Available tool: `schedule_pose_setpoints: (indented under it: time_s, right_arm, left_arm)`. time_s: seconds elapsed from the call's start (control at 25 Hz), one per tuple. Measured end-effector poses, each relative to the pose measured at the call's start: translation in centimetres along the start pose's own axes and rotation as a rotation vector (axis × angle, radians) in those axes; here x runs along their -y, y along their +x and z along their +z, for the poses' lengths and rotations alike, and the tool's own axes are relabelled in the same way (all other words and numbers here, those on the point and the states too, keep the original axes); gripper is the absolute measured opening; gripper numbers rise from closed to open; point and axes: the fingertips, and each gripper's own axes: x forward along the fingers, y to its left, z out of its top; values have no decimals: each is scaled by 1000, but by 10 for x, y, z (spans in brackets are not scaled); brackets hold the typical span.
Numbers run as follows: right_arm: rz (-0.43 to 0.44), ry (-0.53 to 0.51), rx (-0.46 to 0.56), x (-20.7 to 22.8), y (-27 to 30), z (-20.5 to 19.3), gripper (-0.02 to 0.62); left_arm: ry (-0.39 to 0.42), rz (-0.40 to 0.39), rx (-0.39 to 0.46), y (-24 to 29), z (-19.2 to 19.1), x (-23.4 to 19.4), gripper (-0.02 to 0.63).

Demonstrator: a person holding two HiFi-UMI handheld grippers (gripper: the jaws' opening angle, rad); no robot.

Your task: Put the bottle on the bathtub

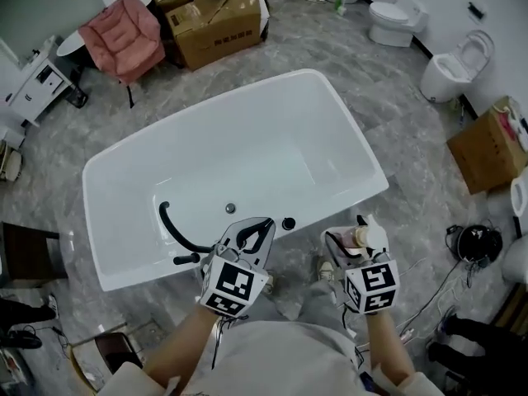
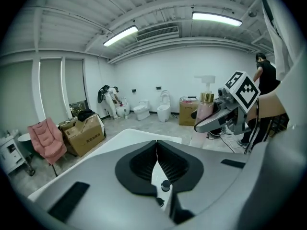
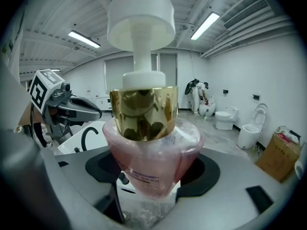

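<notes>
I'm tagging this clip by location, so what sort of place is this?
Probably a bathroom-fixture showroom or storeroom, not a home bathroom: a freestanding bathtub, several toilets side by side, and cardboard boxes.

Floor (image 1: 396, 97): grey, marbled tile. It carried:
- a white bathtub (image 1: 348, 134), central;
- a large cardboard box (image 1: 219, 25) and a pink chair (image 1: 124, 35), far side;
- two white toilets (image 1: 396, 19) (image 1: 454, 64), by the wall;
- a second cardboard box (image 1: 491, 147), right;
- a black round unit (image 1: 478, 242) with loose cables.
</notes>
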Motion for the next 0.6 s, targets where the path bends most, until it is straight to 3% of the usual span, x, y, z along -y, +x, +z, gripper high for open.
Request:
schedule_pose_setpoints:
  time_s: [0.2, 0.36, 0.6]
  right_arm:
    - [104, 33, -4, 28, 35, -12, 348]
    - [185, -3, -20, 46, 61, -22, 348]
    - [217, -43, -44, 73, 95, -42, 348]
  left_arm:
    - [-74, 85, -43, 34, -6, -6, 20]
    - [-148, 192, -103, 53, -23, -2, 20]
    - [-243, 284, -166, 75, -51, 5, 20]
